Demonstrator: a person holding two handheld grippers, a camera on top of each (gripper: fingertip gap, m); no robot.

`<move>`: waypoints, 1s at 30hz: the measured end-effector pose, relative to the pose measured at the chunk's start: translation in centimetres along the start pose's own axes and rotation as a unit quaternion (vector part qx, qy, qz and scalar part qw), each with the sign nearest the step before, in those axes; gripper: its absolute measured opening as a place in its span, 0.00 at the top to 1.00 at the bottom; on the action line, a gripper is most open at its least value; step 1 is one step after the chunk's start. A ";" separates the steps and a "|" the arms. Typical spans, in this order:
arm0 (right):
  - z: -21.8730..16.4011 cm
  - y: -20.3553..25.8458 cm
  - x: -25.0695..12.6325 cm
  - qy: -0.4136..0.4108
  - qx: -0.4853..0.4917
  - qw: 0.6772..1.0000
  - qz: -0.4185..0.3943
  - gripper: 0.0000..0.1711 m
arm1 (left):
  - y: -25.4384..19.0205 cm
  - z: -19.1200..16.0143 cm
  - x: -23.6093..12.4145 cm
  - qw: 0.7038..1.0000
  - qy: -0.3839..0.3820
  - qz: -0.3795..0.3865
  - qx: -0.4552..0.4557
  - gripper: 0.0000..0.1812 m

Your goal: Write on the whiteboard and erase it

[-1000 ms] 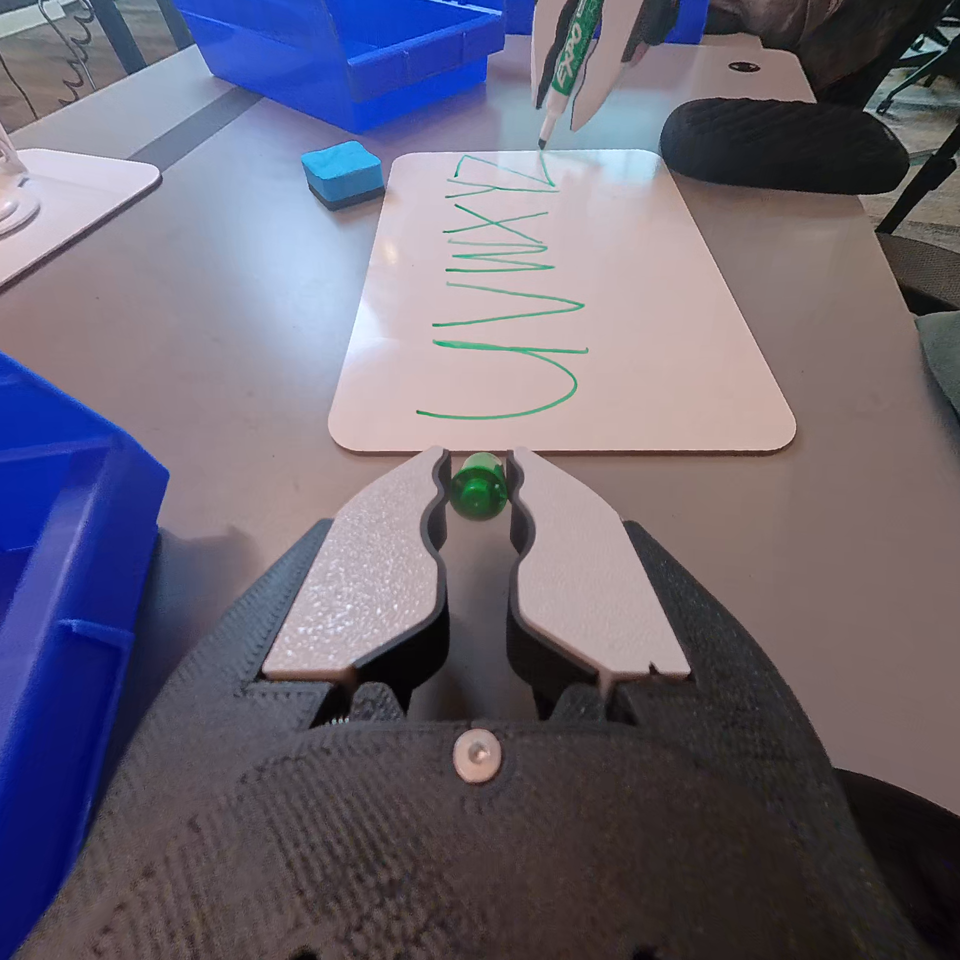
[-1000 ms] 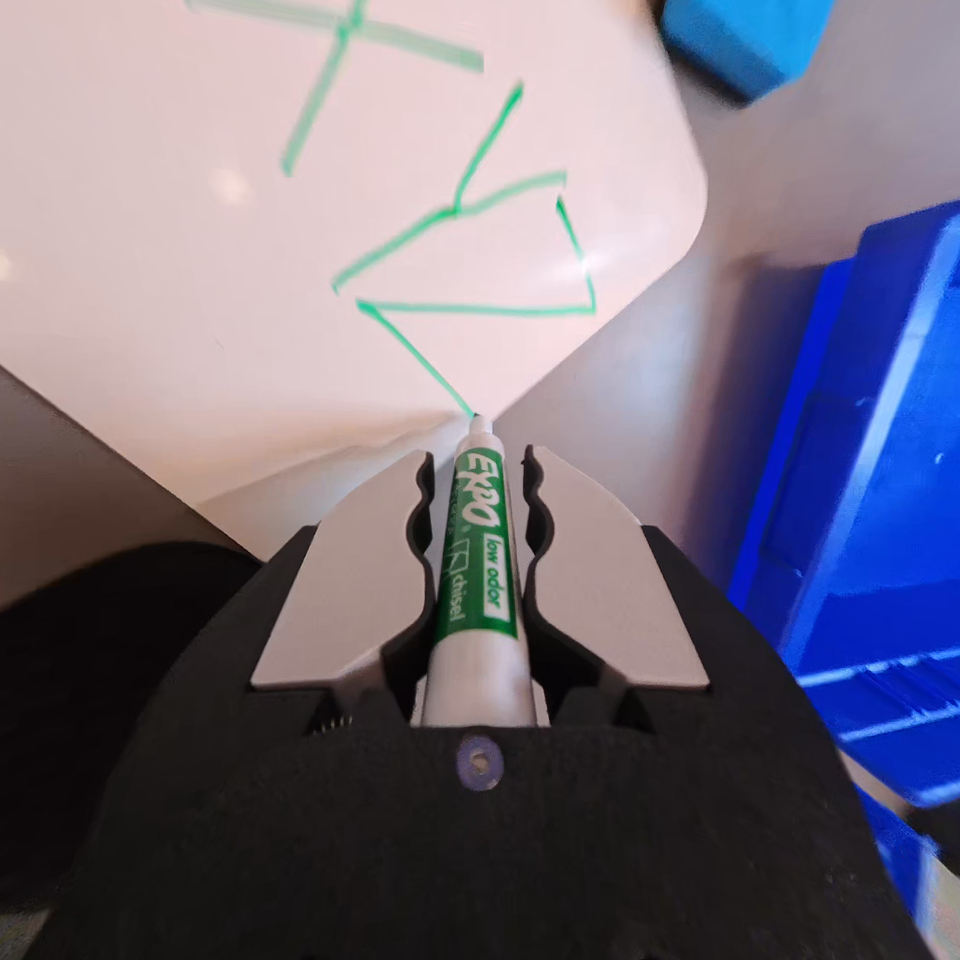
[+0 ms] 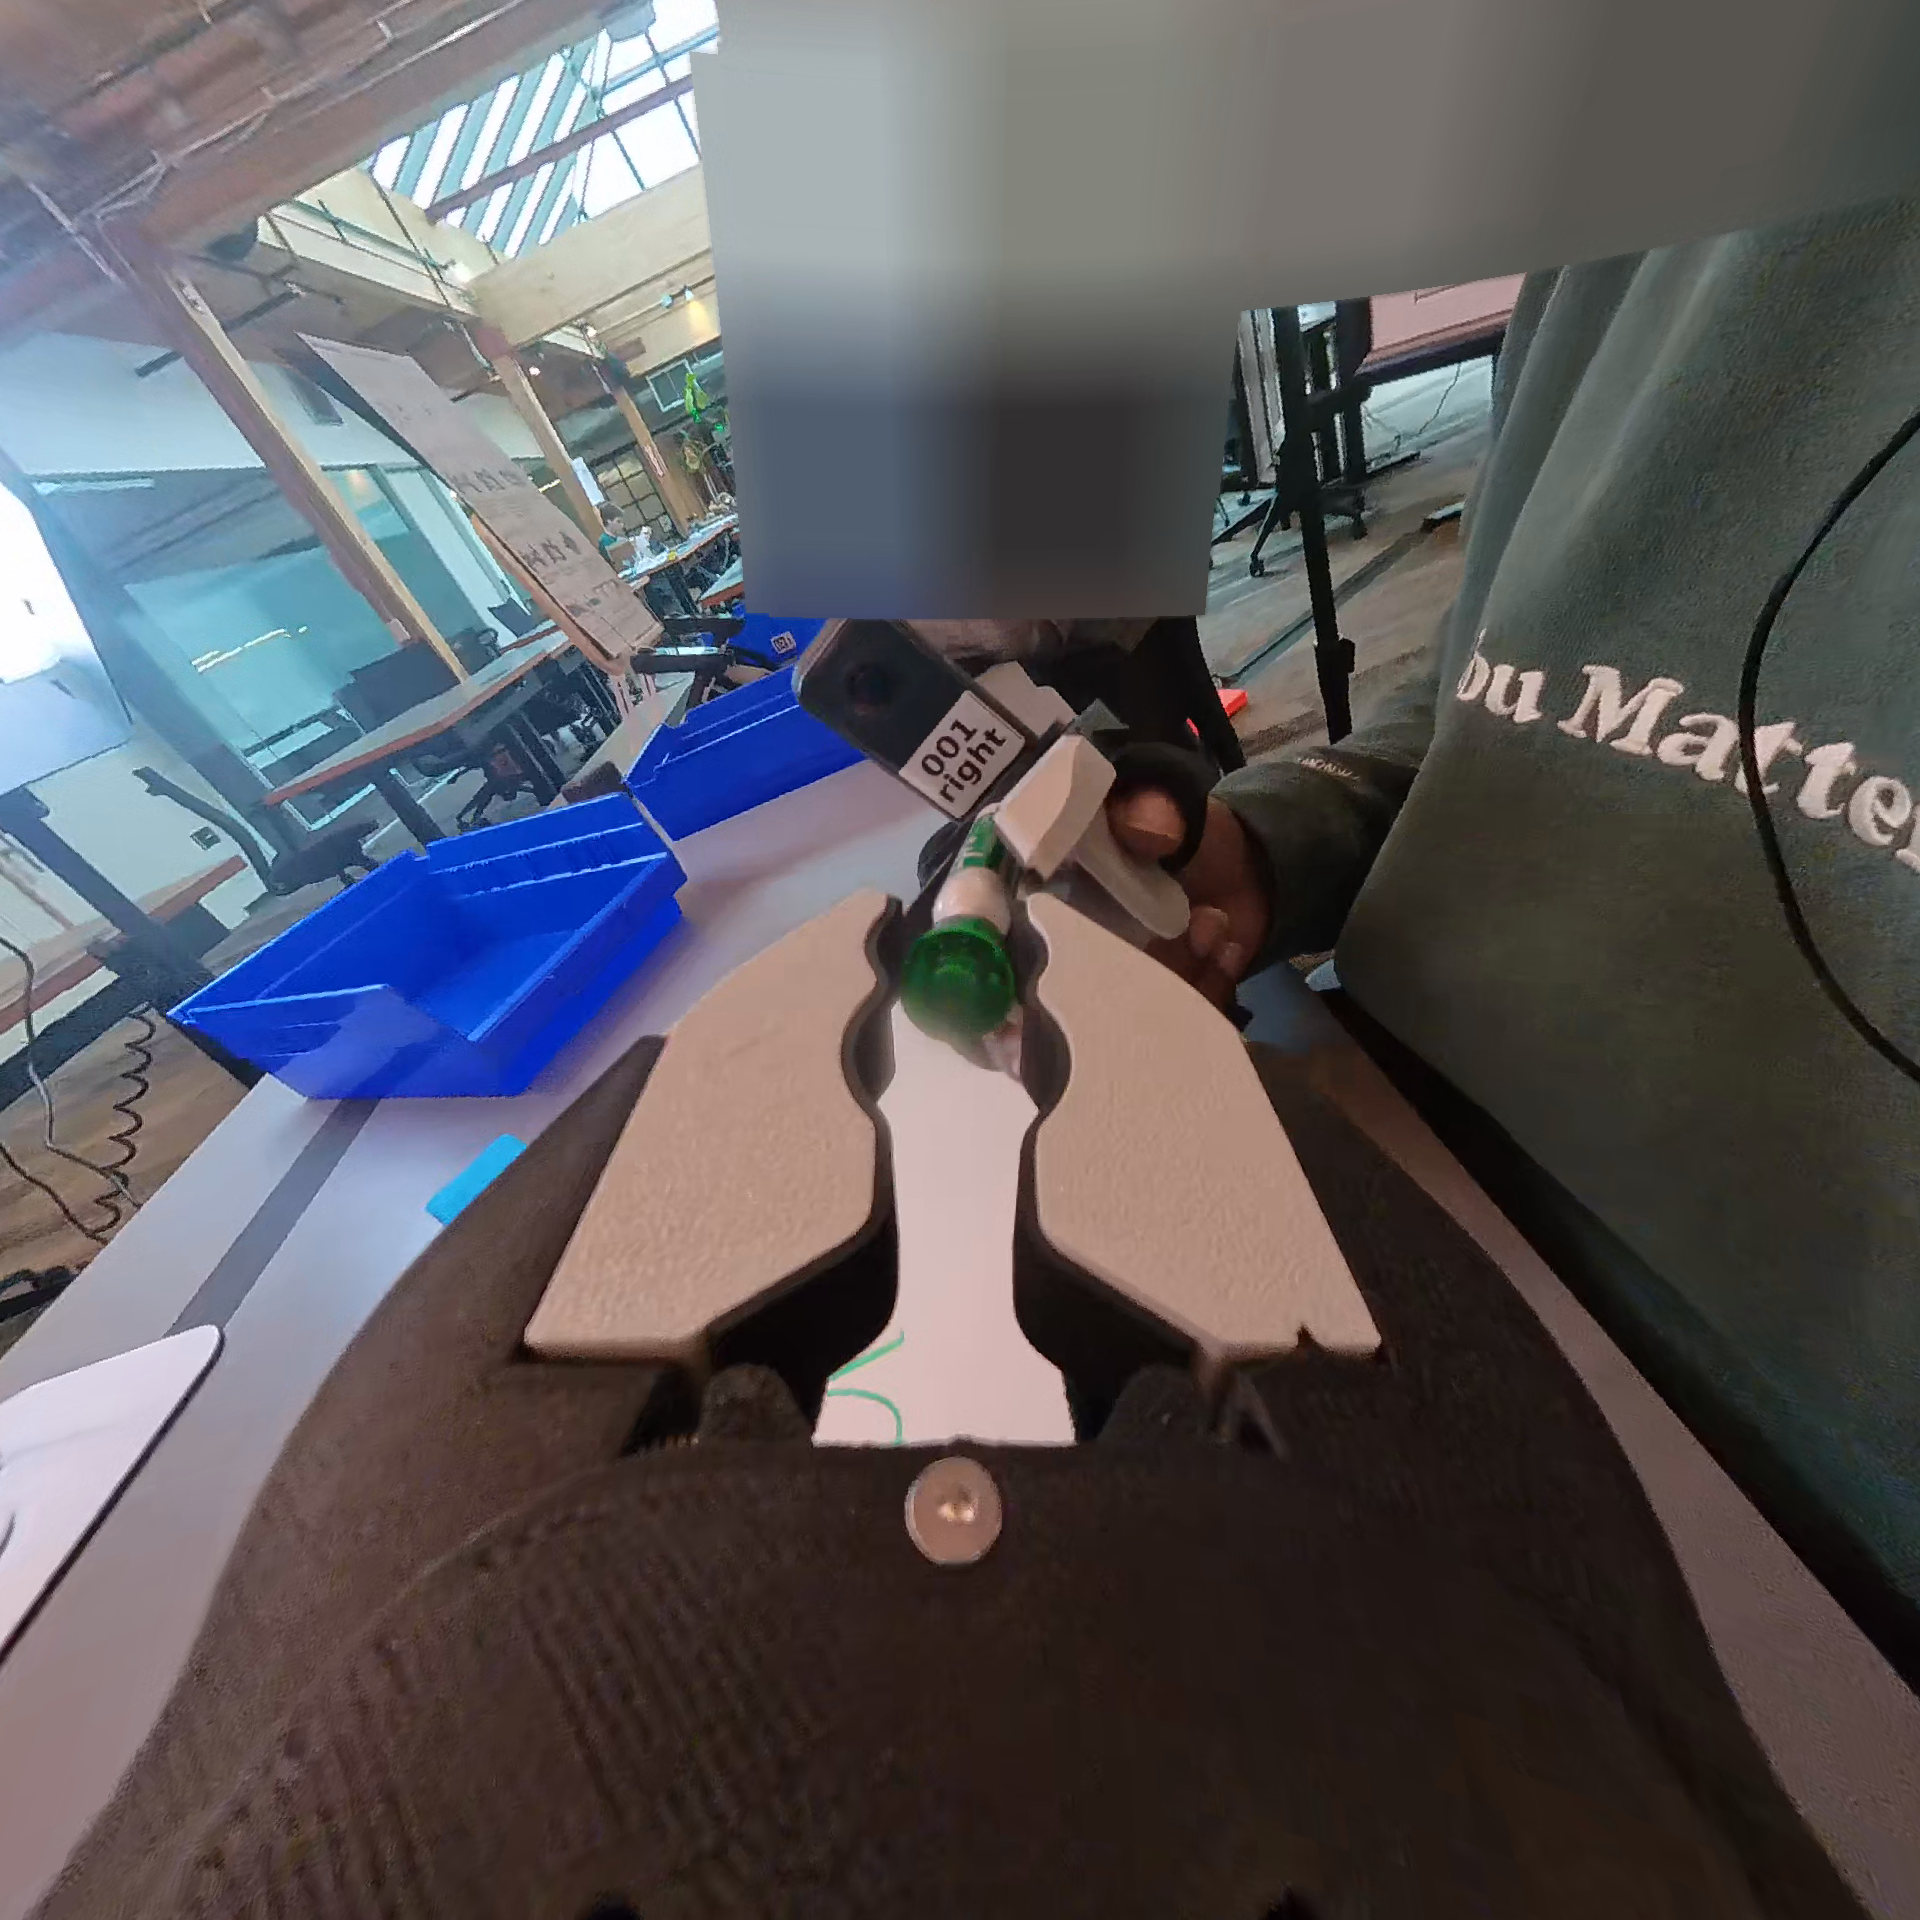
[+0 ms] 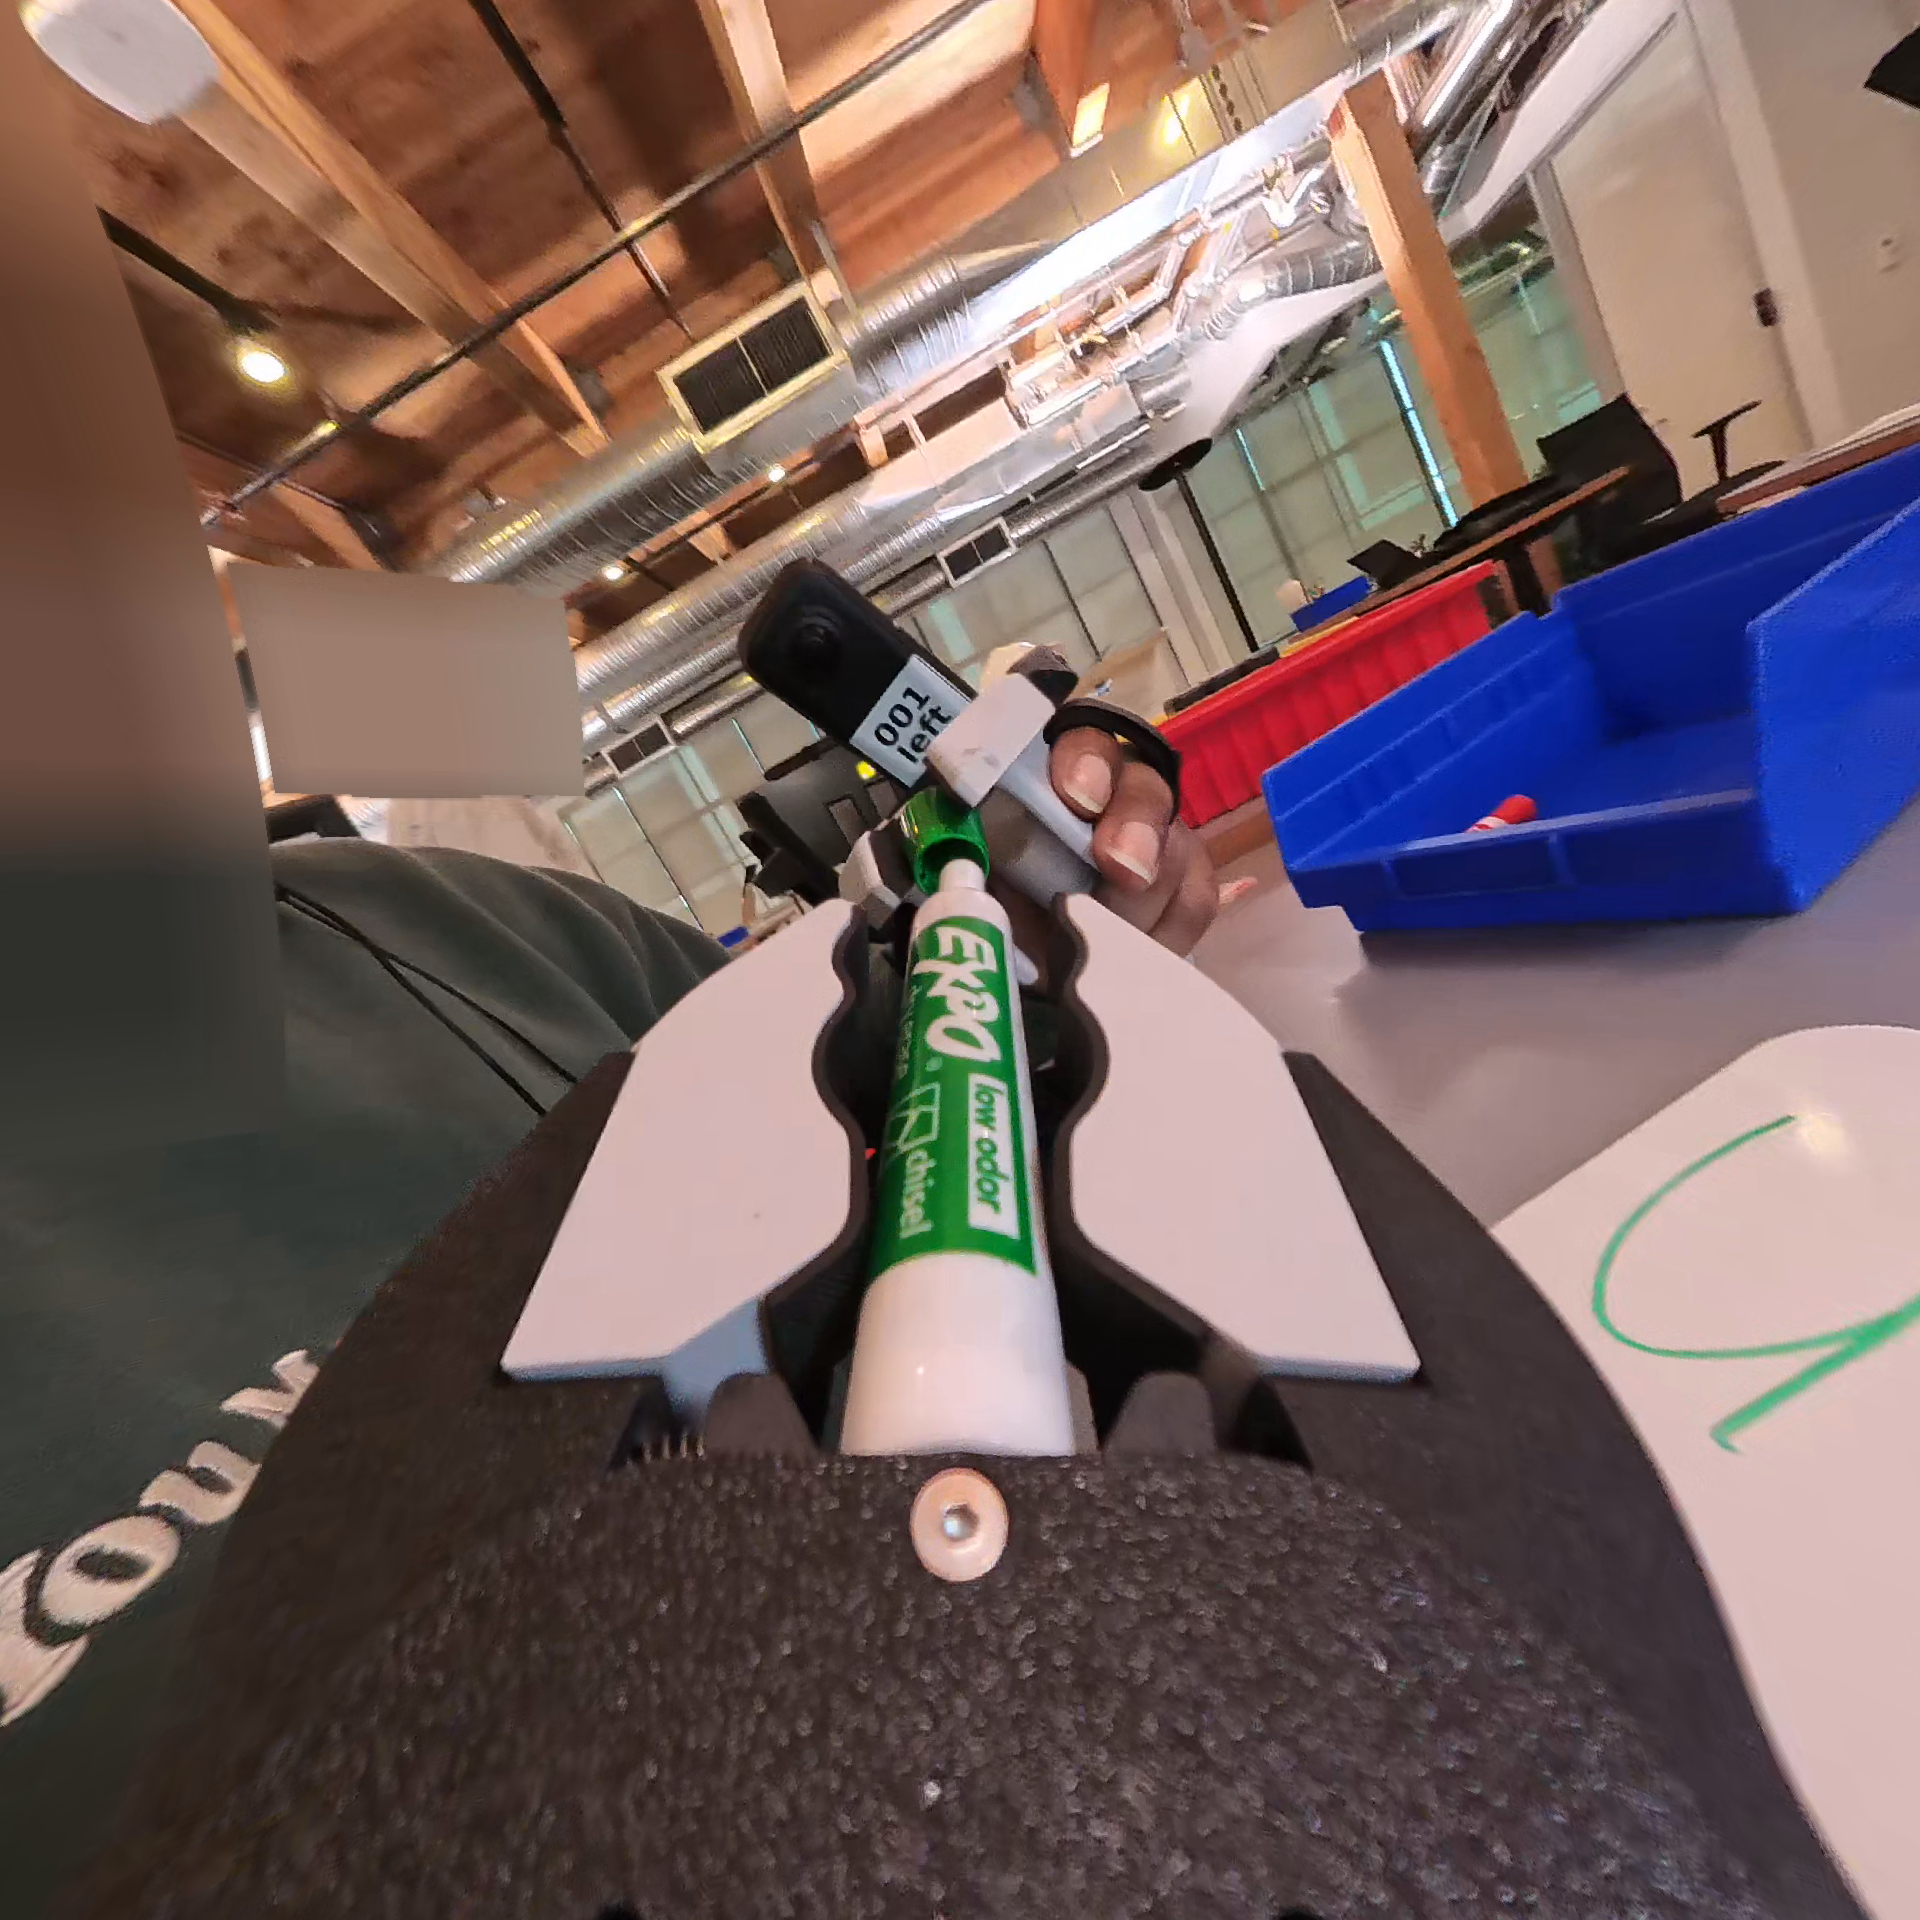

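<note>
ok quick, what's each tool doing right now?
Left tool: shut on the green cap, which meets the marker's tip.
Right tool: shut on the marker, raised off the whiteboard.

Tight in the middle: my left gripper (image 3: pixel 961 971) and right gripper (image 4: pixel 956 961) meet nose to nose over the whiteboard (image 4: pixel 1766 1299), marker (image 4: pixel 961 1143) bridging them. Person's green sweatshirt (image 3: pixel 1662 883) blocks one side. Blue bin (image 3: pixel 436 977) blocks the far side; grey table (image 4: pixel 1455 997) between is passable.
</note>
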State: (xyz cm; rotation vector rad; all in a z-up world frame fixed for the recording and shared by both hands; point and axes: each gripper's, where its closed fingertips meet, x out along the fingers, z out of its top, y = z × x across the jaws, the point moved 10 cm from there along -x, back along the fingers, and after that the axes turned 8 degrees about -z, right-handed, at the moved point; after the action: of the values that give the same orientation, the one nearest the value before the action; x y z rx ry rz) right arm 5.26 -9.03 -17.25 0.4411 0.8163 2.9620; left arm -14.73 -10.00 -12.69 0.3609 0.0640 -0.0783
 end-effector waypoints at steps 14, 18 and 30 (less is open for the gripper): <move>-2.0 0.5 0.0 -0.012 0.114 0.991 0.071 0.81 | -1.4 0.9 2.2 0.997 0.075 -0.030 -0.015 0.89; -3.1 0.5 0.2 -0.036 0.168 0.979 0.111 0.81 | -1.9 1.5 2.5 0.996 0.090 -0.028 -0.008 0.89; -2.6 -0.1 -0.4 -0.026 0.178 0.977 0.117 0.80 | -2.3 0.8 3.6 0.995 0.092 0.001 -0.047 0.89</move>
State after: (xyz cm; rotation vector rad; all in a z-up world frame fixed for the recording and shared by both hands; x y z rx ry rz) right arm 4.92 -10.29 -19.54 0.6708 1.3859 2.9931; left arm -11.32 -12.67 -12.99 0.2730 0.2497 -0.0400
